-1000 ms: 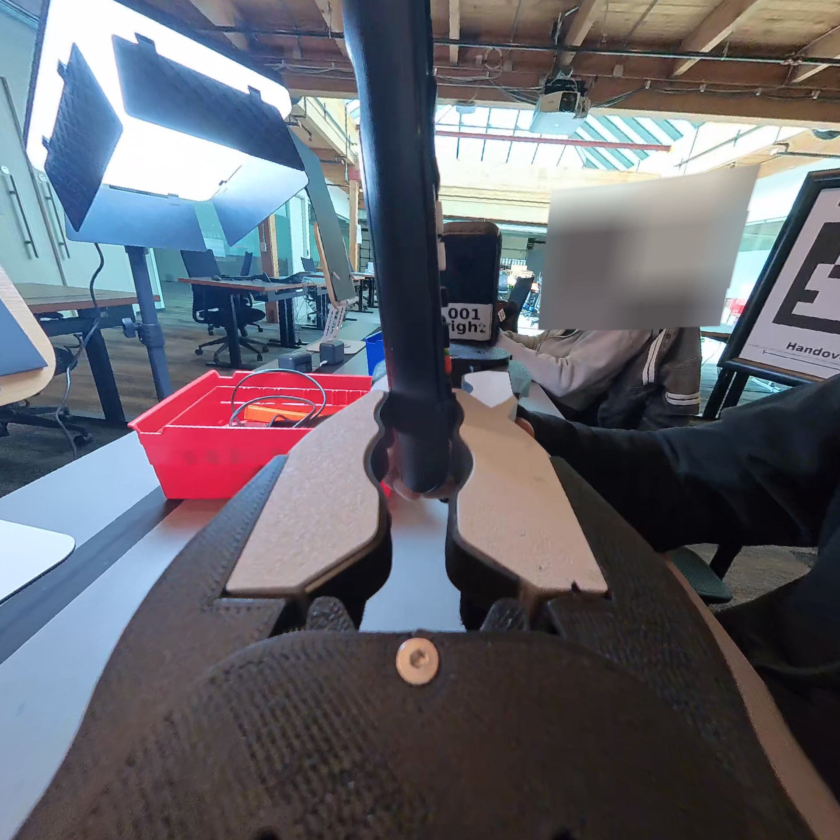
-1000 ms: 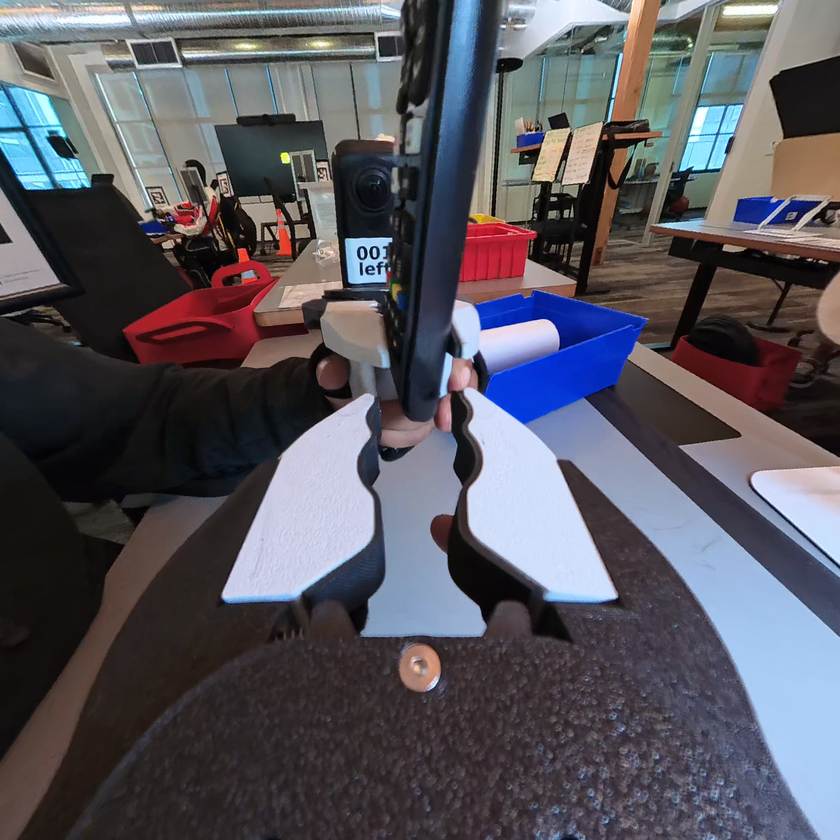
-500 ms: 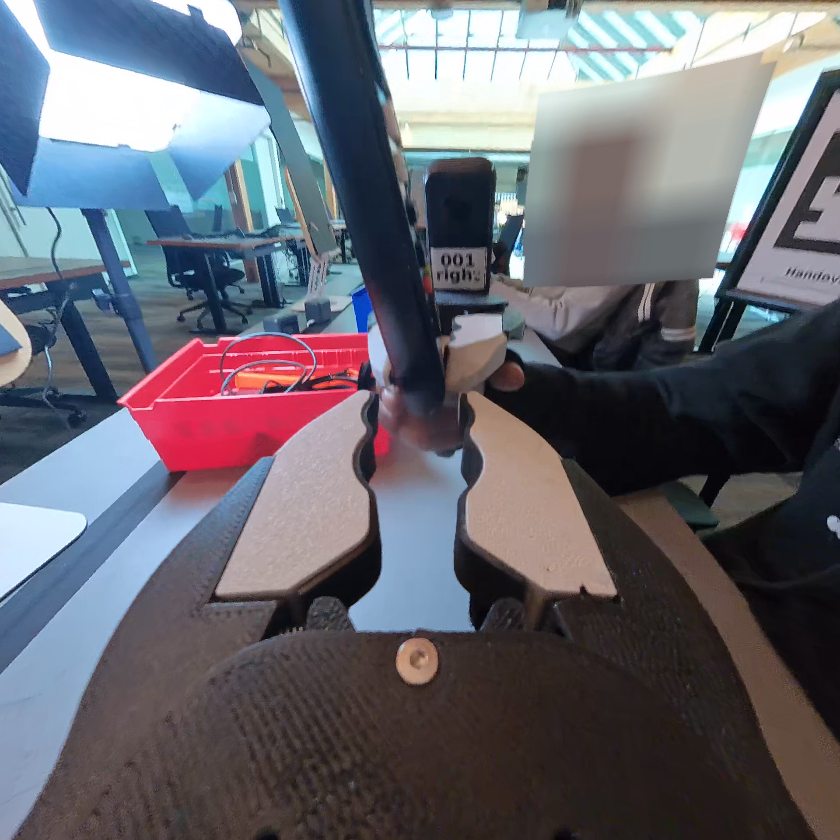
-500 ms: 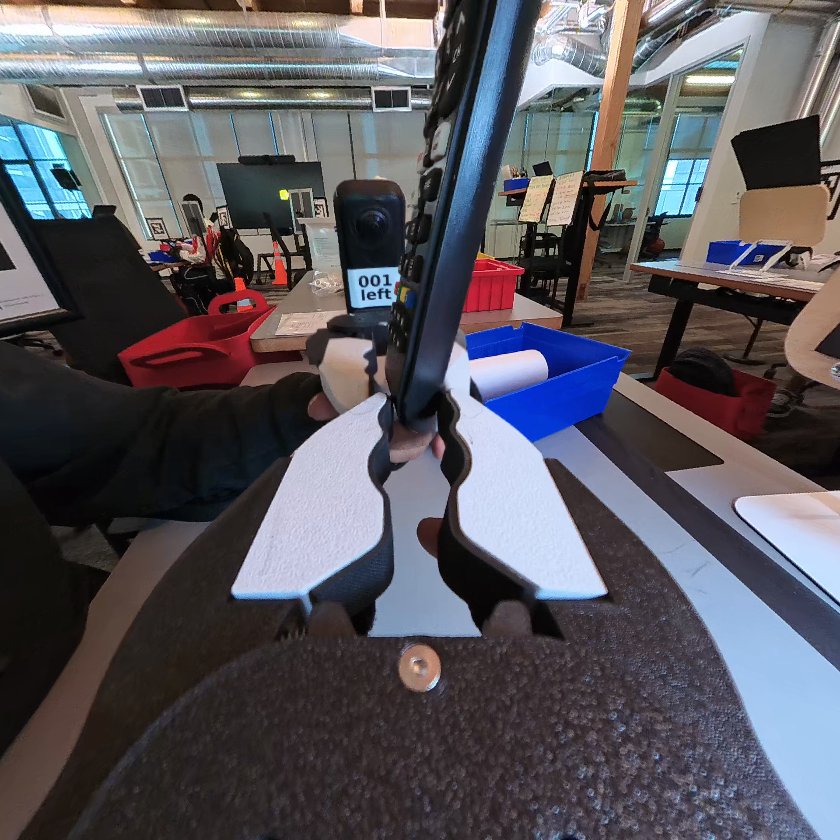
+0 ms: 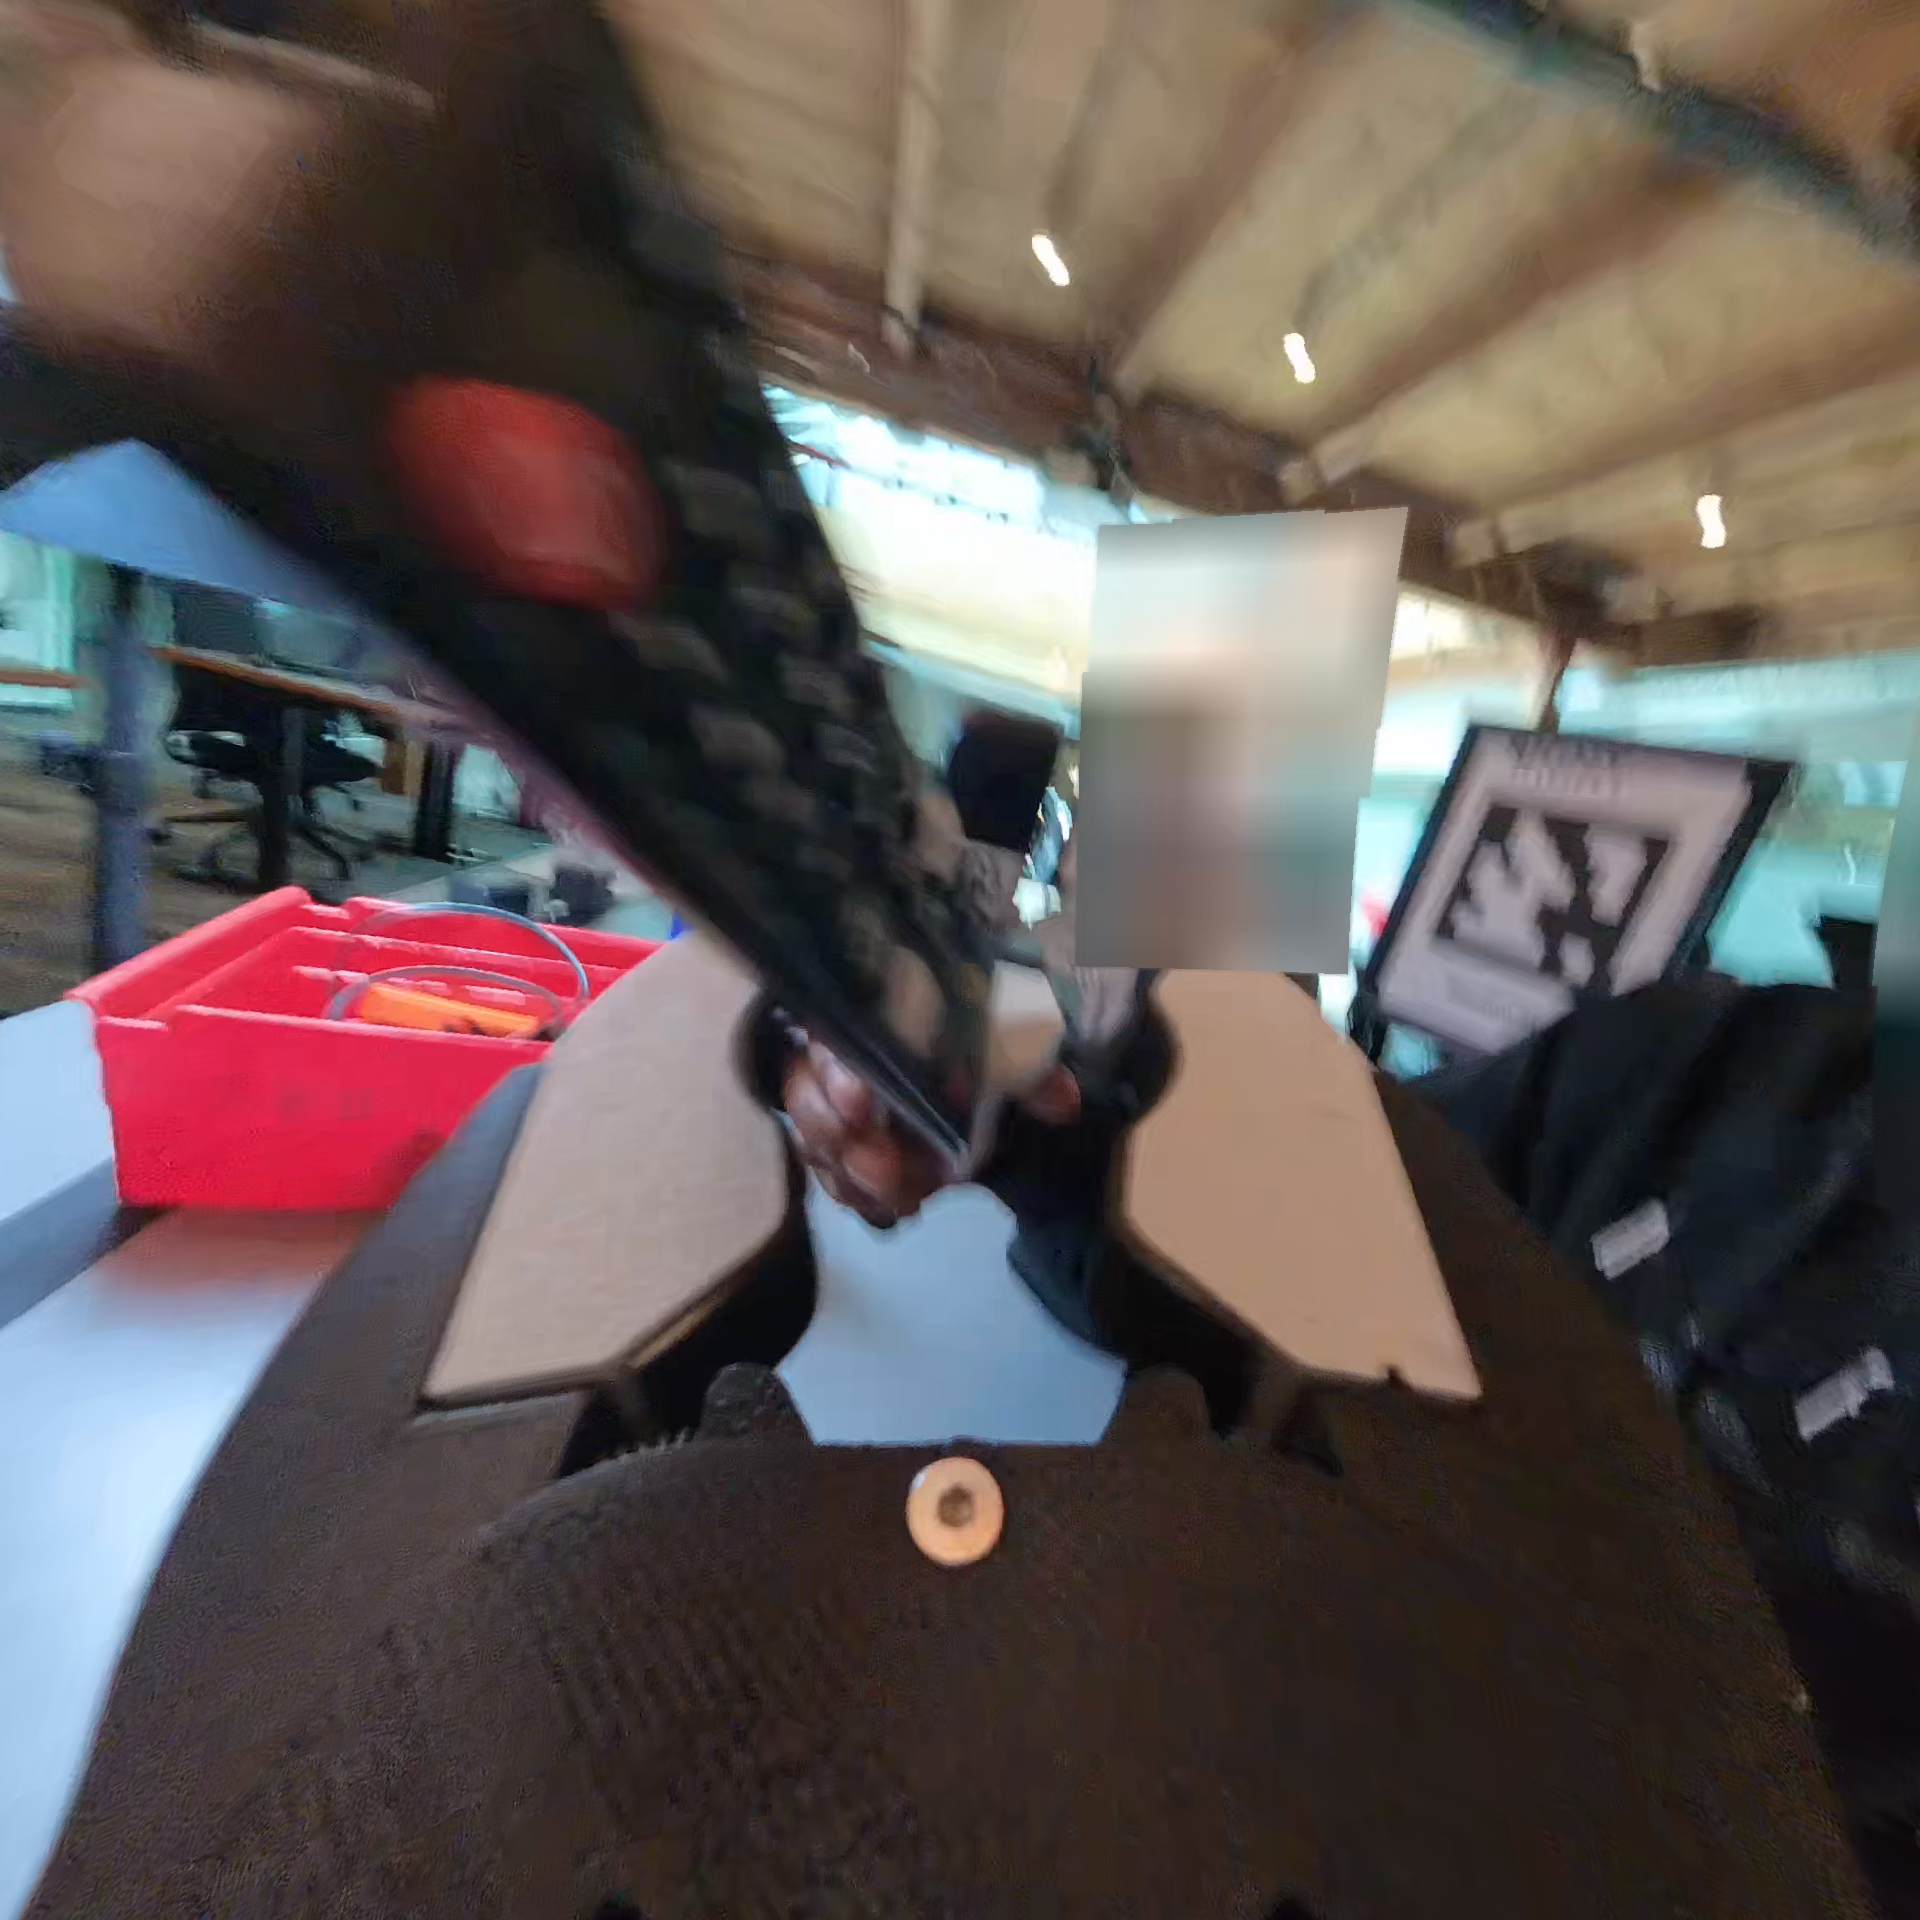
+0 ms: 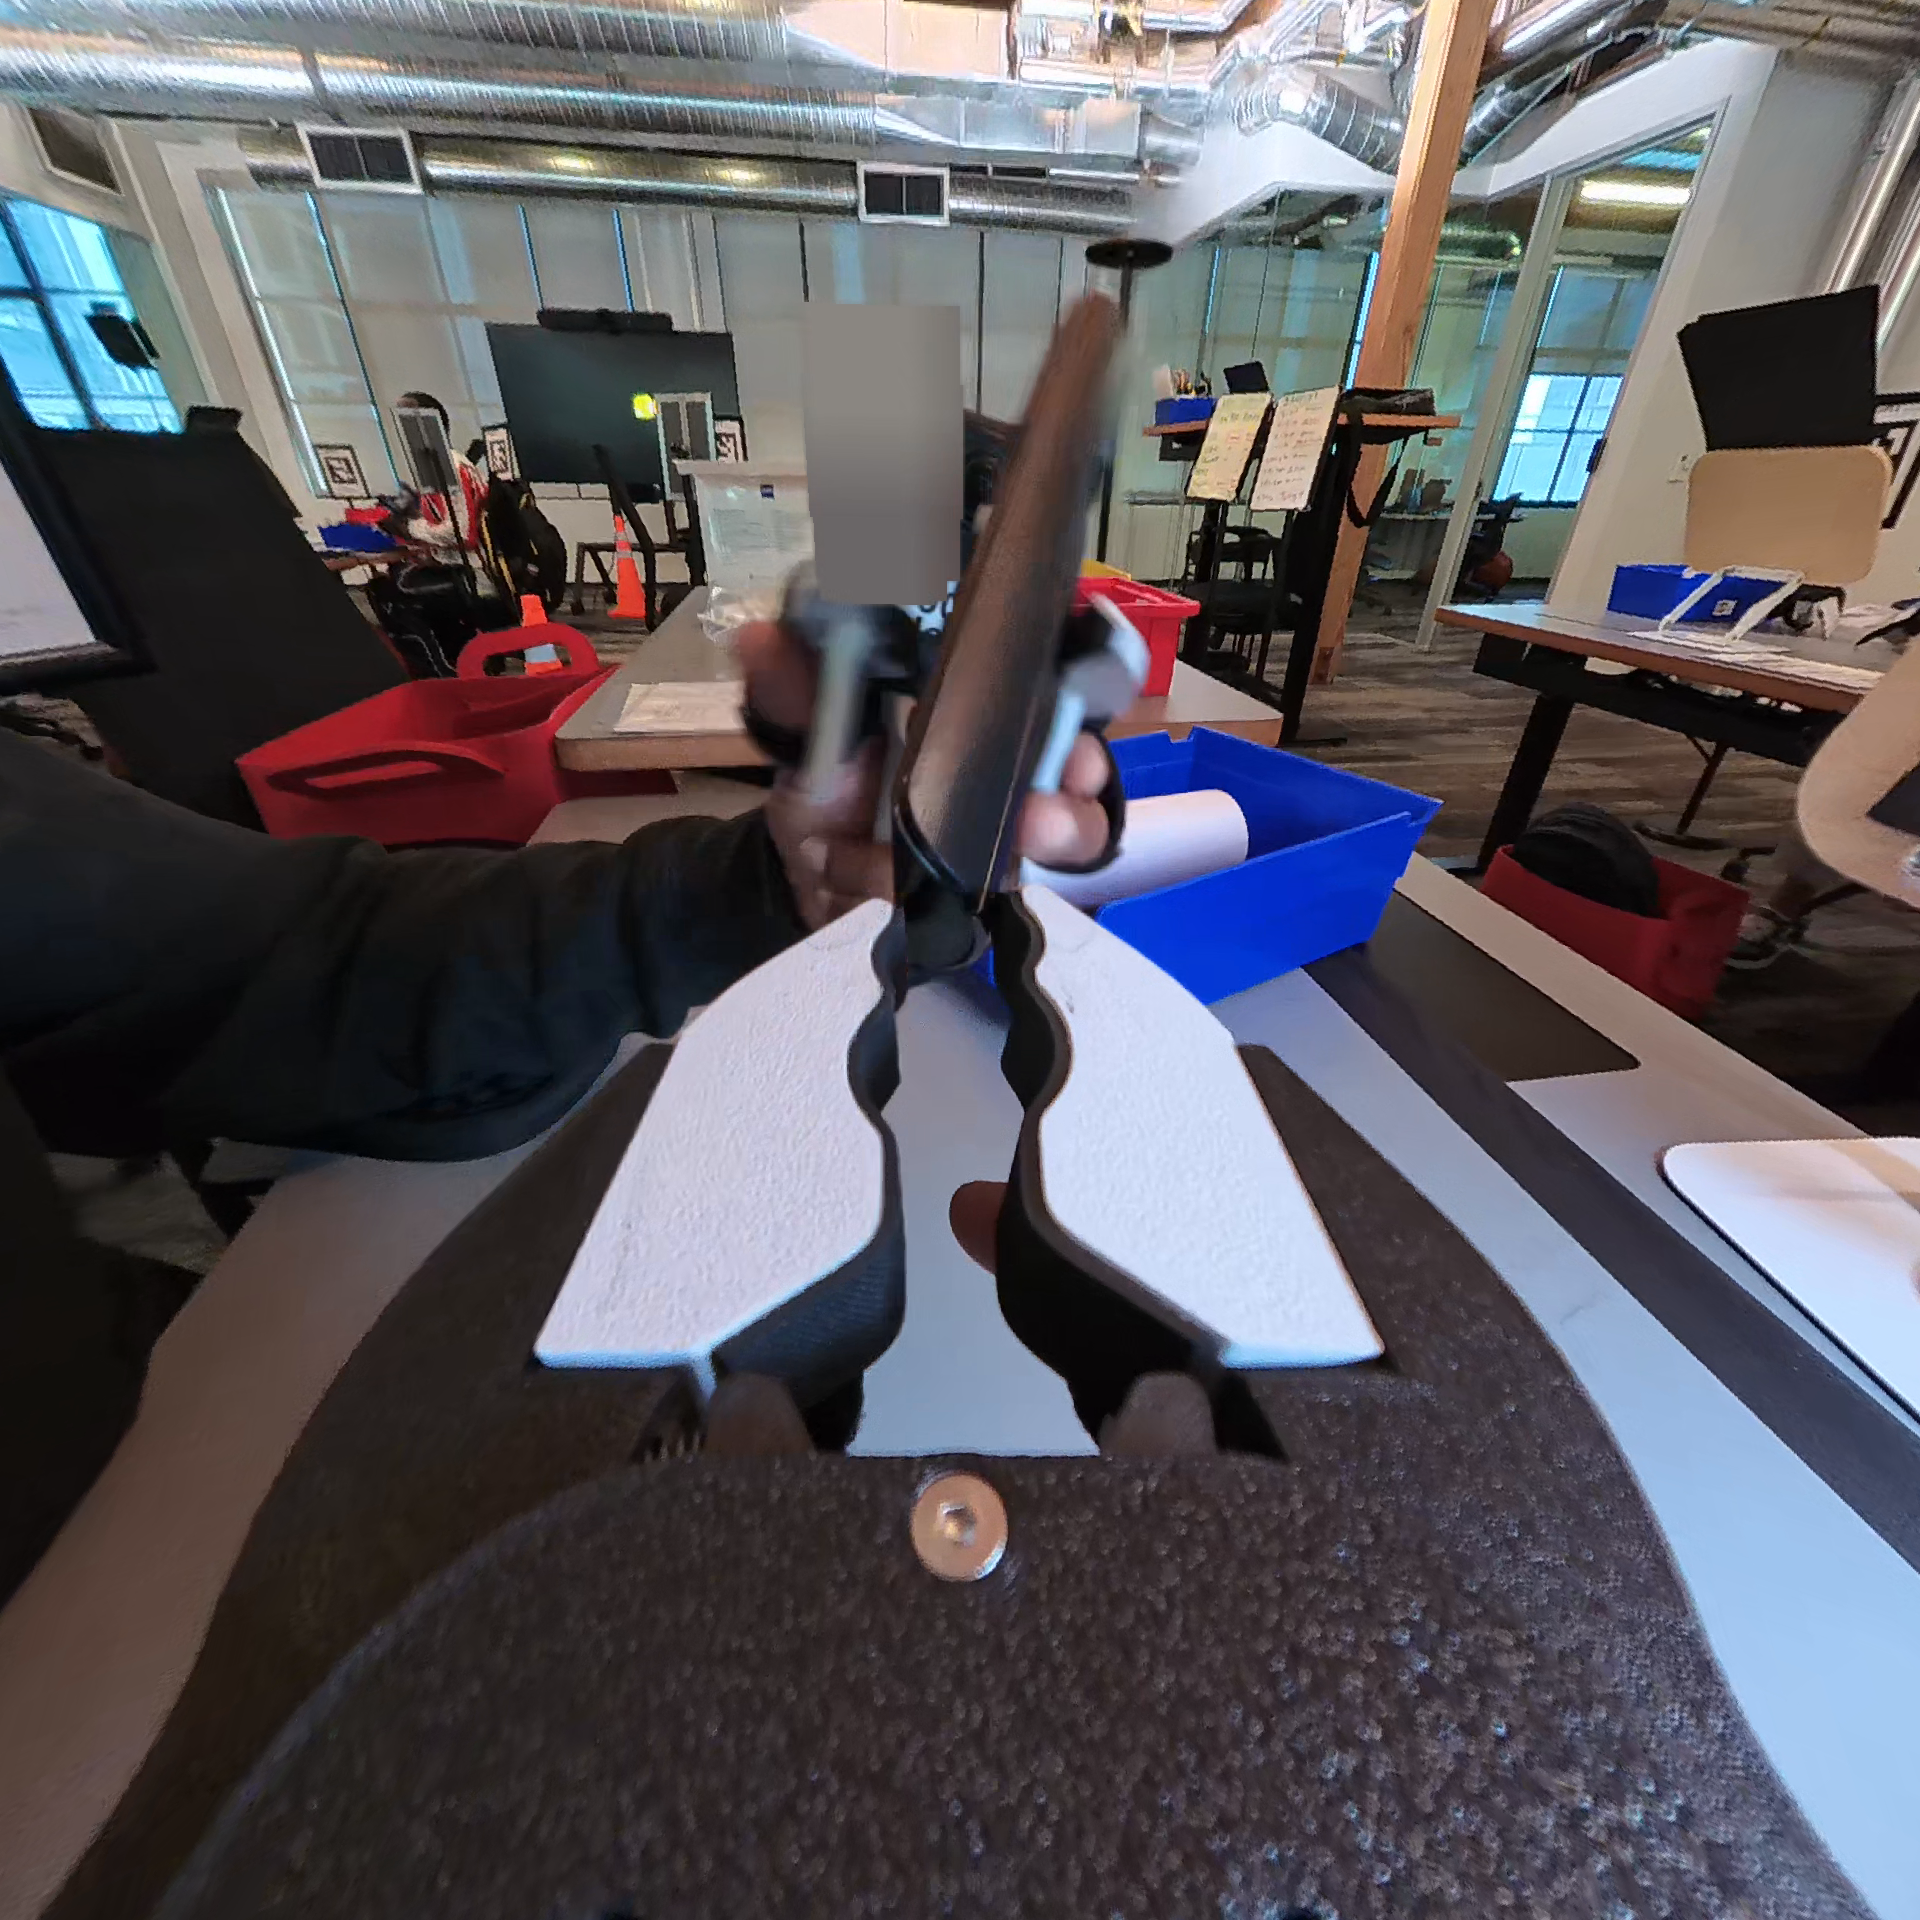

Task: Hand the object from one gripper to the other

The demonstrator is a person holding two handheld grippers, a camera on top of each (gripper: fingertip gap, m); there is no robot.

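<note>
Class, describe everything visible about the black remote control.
The remote control is long, slim, black, plastic-looking. Its lower end sits clamped in the right claw; the body rises tilted rightward. In the left wrist view, blurred, its face shows rows of dark buttons and one large red button. The left claw stands open around its base.

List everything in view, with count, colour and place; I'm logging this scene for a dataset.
remote control: one, black with a red button, tilted upward between the claws
red bin: one, red, on the table, holding cables
blue bin: one, blue, on the table
roll: one, white, inside the blue bin
marker board: one, black-framed, behind the table
table: one, grey
sleeve: one, black, behind the left claw
left claw: one, open around the remote's lower end
right claw: one, shut on the remote's lower end
</note>
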